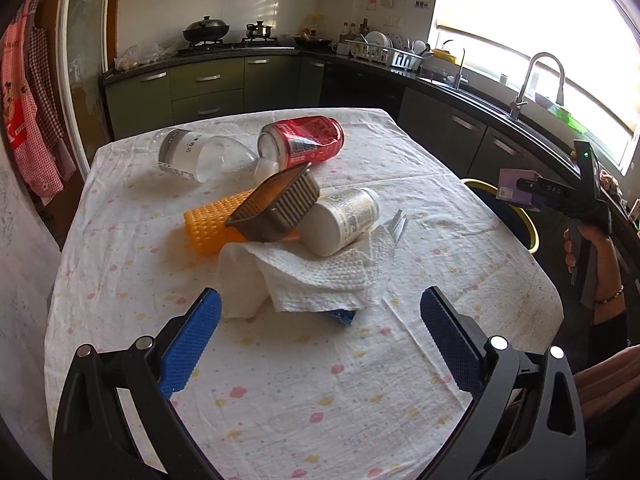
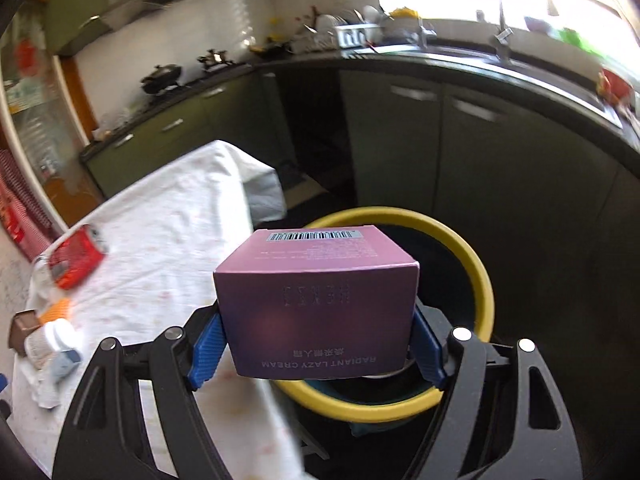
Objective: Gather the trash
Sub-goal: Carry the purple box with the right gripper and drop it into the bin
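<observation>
**Cream box carried to the bin**

The worktop (image 1: 280, 380) holds the remaining litter. Beside it stands the yellow-rimmed bin (image 2: 476, 264). Above its rim, the right gripper (image 2: 316, 340) pinches a purple carton (image 2: 316, 304) between its fingers, flat side panels clamped. It looks light, stiff, crushable. The printing reads "RADIANT LAZY CREAM", plus a barcode. The left gripper (image 1: 320, 320) has fingers spread, empty.

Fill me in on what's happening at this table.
A person is clearing trash with handheld tongs. The right tongs grip a purple cream box over the yellow-rimmed bin beside the table. The left tongs hang open and empty above the tablecloth, facing the remaining pile: a red can, clear bottle, white bottle, brown tray, orange piece and paper towel.
</observation>
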A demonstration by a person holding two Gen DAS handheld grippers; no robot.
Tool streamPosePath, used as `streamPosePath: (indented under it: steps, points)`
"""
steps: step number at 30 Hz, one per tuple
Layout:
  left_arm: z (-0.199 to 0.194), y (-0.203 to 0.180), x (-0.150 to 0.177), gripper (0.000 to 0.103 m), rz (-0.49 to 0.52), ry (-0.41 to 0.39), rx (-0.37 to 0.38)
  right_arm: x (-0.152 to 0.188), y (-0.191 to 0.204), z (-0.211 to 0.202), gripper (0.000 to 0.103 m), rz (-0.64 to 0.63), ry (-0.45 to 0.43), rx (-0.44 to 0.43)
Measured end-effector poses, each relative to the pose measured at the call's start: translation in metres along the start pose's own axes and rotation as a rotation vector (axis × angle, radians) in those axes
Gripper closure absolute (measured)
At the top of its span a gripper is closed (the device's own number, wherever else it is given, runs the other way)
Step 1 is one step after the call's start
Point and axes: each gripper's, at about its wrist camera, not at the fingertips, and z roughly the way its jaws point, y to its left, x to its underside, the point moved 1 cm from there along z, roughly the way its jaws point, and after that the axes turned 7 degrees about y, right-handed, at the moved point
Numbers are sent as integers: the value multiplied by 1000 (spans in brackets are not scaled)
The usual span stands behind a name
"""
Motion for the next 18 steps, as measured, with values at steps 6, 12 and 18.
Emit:
streamPosePath:
  steps: [6,12,18]
  points:
    - [6,-10,-4,5,25,15,-9,0,-23,24,27,19,22,57]
    - [14,-14,-4,5,40,33,-4,3,-39,23,22,48,0,80]
    - [17,-11,-6,5,65,28,-28,7,-31,16,21,34,5,50]
